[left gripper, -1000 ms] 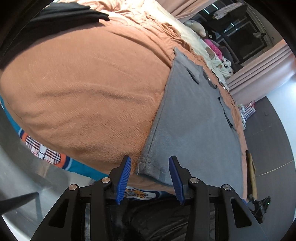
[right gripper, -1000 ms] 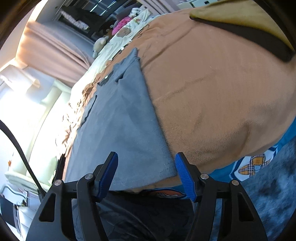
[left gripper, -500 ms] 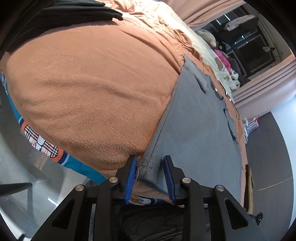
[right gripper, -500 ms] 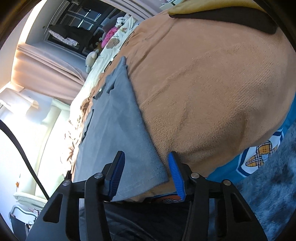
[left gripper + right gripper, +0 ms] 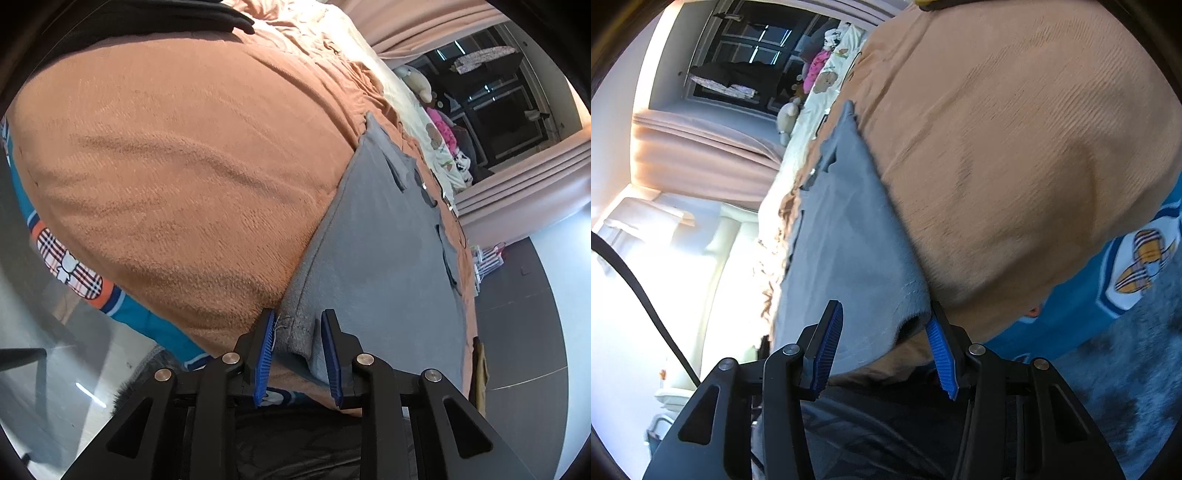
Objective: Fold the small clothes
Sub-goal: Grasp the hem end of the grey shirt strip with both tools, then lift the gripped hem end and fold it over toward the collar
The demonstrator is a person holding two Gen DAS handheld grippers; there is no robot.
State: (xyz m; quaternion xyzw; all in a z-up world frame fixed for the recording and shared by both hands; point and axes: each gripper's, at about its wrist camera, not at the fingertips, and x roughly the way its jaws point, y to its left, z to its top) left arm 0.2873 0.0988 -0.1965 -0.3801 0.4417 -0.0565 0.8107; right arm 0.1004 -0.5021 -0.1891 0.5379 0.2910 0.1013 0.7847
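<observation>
A grey garment (image 5: 388,240) lies spread flat on an orange blanket (image 5: 184,166) that covers the bed. My left gripper (image 5: 298,317) sits at the garment's near left corner. Its blue pads press the bunched hem from both sides. In the right wrist view the same grey garment (image 5: 846,229) runs away from me over the orange blanket (image 5: 1015,147). My right gripper (image 5: 885,306) stands open around the near right corner. That corner curls up off the blanket against the right fingertip (image 5: 936,332).
A teal patterned sheet (image 5: 74,266) hangs below the blanket at the bed's near edge. A black garment (image 5: 147,14) lies far left. Plush toys (image 5: 417,81) and pale bedding sit at the far end, by curtains (image 5: 517,184). A grey rug (image 5: 1126,387) covers the floor on the right.
Both grippers moved in onto the garment's near corners and narrowed. The left one closed on the hem. The right corner has lifted off the blanket.
</observation>
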